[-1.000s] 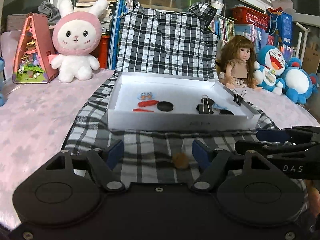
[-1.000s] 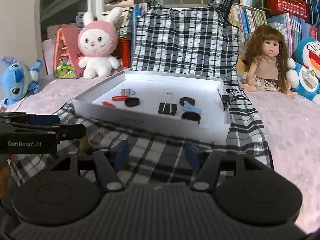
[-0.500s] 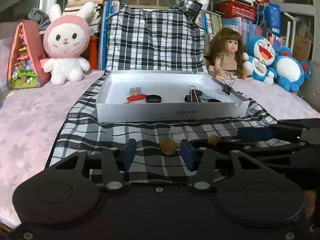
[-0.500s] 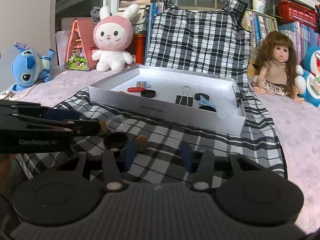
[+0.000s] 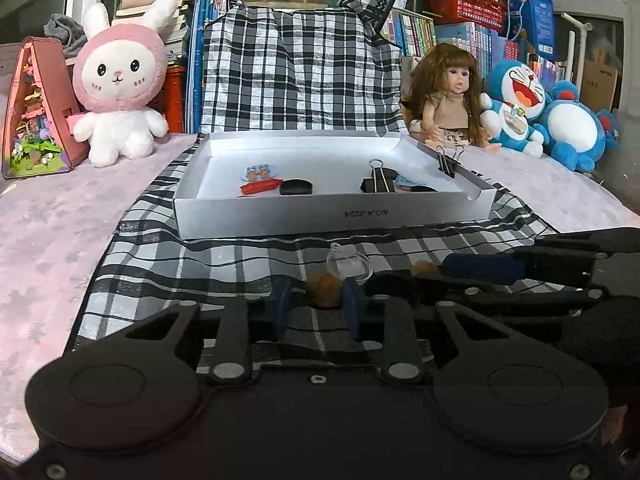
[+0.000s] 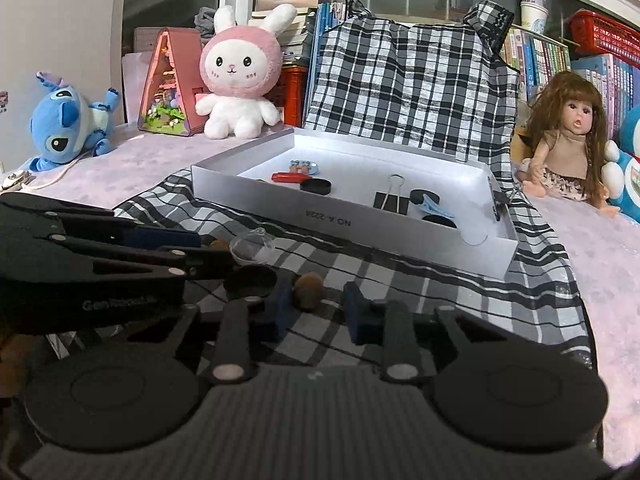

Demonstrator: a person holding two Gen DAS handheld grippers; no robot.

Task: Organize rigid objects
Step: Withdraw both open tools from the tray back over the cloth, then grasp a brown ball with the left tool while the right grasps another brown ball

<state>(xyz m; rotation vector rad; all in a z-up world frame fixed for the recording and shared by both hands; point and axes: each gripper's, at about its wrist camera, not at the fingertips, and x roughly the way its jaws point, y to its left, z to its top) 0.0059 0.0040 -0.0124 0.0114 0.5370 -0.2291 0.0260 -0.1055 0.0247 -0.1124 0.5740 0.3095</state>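
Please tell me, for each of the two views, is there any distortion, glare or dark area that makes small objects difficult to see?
Left wrist view: fisheye bending curves the window frame; the brown ball between the left gripper fingers is dim but readable; the transparent dome catches faint glare. Right wrist view: same bending at the edges; the black cap lies in shadow beside the other gripper's arm, details unclear.

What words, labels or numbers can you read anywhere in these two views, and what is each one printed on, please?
"NO.A-2224", printed upside down on the near wall of the white box.
"GenRobot", partly dark, on the side of the left gripper in the right wrist view.
Book spines on the shelves behind: too small to read.
Red-topped paper cup print: too blurred to read.
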